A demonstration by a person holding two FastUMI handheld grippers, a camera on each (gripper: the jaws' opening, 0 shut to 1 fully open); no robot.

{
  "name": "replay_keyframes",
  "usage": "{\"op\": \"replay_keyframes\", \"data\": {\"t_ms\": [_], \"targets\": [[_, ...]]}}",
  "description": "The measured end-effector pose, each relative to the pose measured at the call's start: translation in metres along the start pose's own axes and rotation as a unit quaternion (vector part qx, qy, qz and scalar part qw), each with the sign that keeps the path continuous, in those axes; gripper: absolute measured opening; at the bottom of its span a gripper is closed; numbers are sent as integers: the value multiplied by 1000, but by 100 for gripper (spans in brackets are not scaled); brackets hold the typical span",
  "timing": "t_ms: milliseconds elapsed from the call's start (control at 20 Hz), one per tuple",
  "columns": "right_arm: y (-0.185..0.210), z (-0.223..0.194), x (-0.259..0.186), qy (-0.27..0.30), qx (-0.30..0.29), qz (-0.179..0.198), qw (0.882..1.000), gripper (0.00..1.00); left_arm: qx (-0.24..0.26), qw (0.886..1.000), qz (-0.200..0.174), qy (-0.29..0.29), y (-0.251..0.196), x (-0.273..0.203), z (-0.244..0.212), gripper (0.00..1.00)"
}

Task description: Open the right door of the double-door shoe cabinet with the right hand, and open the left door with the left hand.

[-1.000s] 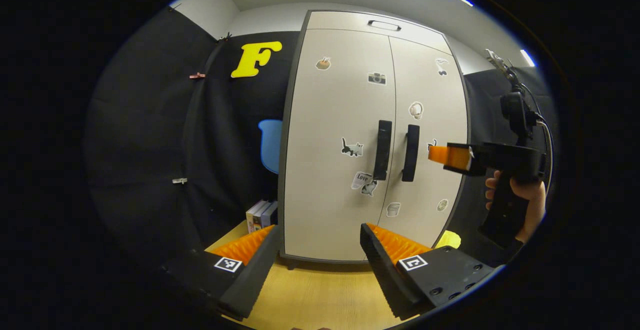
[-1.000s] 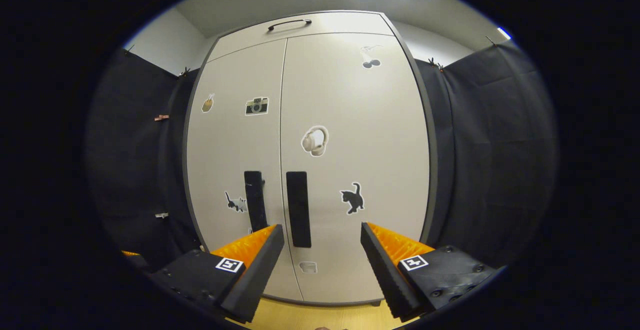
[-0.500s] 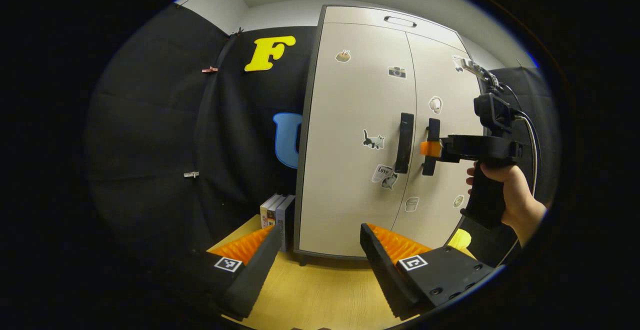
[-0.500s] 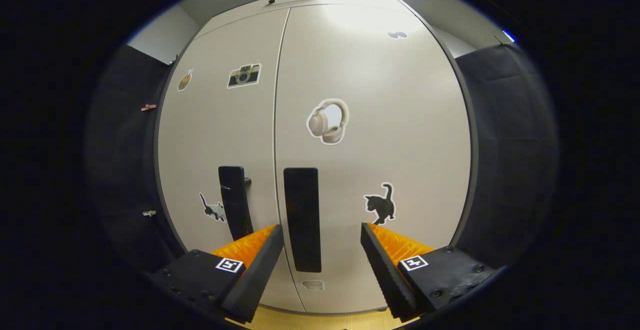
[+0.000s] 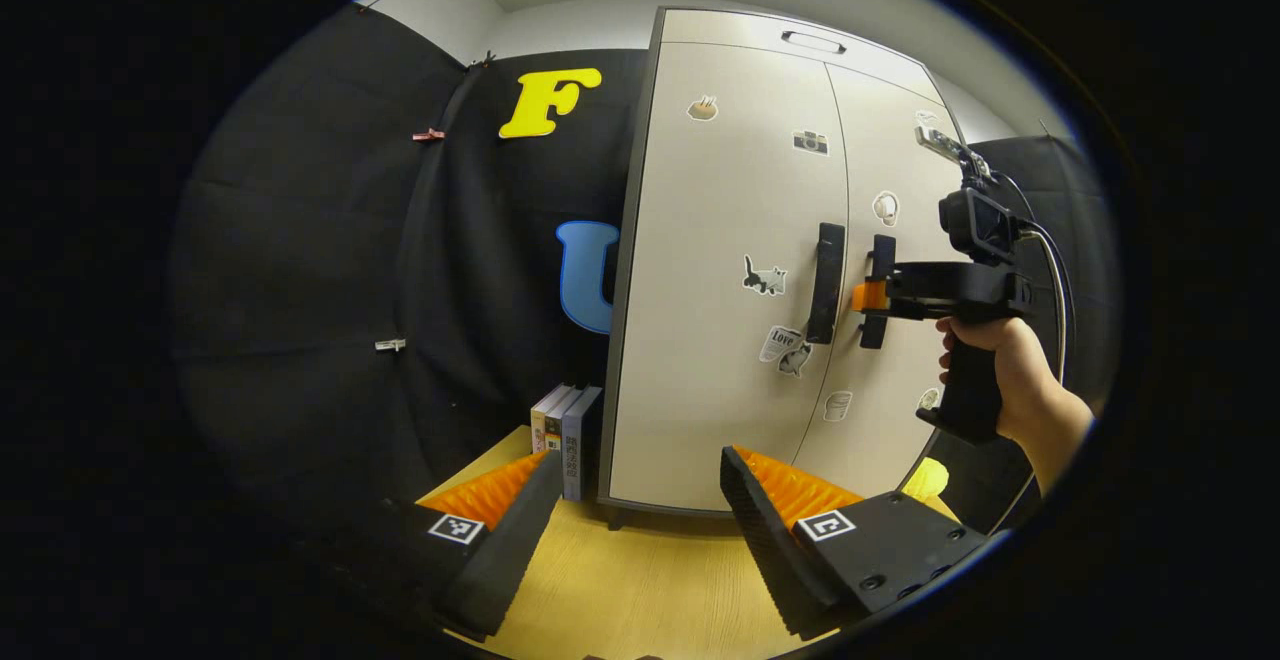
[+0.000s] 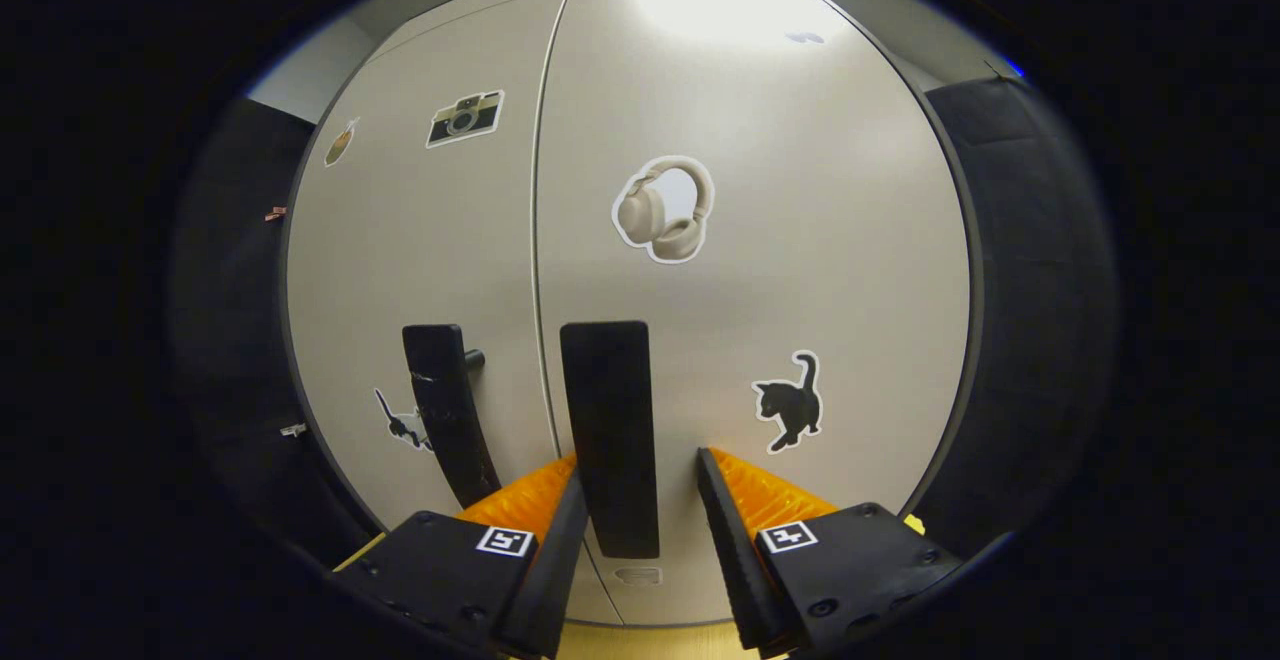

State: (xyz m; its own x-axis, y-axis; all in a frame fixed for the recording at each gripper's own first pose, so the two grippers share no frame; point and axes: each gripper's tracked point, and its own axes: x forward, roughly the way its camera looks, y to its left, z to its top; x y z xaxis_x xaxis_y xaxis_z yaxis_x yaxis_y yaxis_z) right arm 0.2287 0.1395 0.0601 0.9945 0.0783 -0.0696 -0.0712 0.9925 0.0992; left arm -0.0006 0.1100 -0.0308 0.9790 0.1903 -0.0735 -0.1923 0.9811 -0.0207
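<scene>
Shoe cabinet [image 5: 720, 270] is standing closed. Right gripper [image 6: 632, 500] is straddling right door handle [image 6: 608, 430], fingers partly closed, gaps showing each side. Left gripper [image 5: 640, 500] is hanging wide open, empty, well clear of cabinet's front.

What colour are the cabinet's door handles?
Black; the right door handle shows best in the right gripper view.

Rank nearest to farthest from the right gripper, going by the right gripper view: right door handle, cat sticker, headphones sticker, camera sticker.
1. right door handle, between the right gripper fingers.
2. cat sticker, to its right.
3. headphones sticker, above on the same door.
4. camera sticker, upper left, other door.
</scene>
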Motion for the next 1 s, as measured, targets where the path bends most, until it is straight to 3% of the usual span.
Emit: {"op": "replay_keyframes", "data": {"t_ms": [50, 150, 250, 350, 400, 450, 550, 1000], "targets": [[3, -3, 2, 5, -1, 1, 1000, 52, -3, 1000, -1, 1, 1, 0, 0, 98], [3, -3, 3, 5, -6, -4, 1000, 38, -6, 1000, 0, 1, 1, -2, 0, 98], [3, -3, 1, 3, -9, -4, 1000, 38, -6, 1000, 3, -5, 6, -7, 2, 98], [2, -3, 2, 8, 3, 1, 1000, 29, -9, 1000, 3, -18, 8, -11, 8, 98], [3, -4, 3, 12, 4, 5, 1000, 29, -12, 1000, 3, -18, 8, -13, 7, 96], [3, -4, 2, 17, 2, 9, 1000, 19, -14, 1000, 2, -15, 9, -14, 6, 95], [3, -5, 2, 28, -3, 16, 999, 14, -15, 1000, 2, -12, 11, -17, 3, 95], [1, -4, -17, 42, 14, 23, 999, 14, 6, 1000, 0, -14, 17, -37, 1, 95]]}}
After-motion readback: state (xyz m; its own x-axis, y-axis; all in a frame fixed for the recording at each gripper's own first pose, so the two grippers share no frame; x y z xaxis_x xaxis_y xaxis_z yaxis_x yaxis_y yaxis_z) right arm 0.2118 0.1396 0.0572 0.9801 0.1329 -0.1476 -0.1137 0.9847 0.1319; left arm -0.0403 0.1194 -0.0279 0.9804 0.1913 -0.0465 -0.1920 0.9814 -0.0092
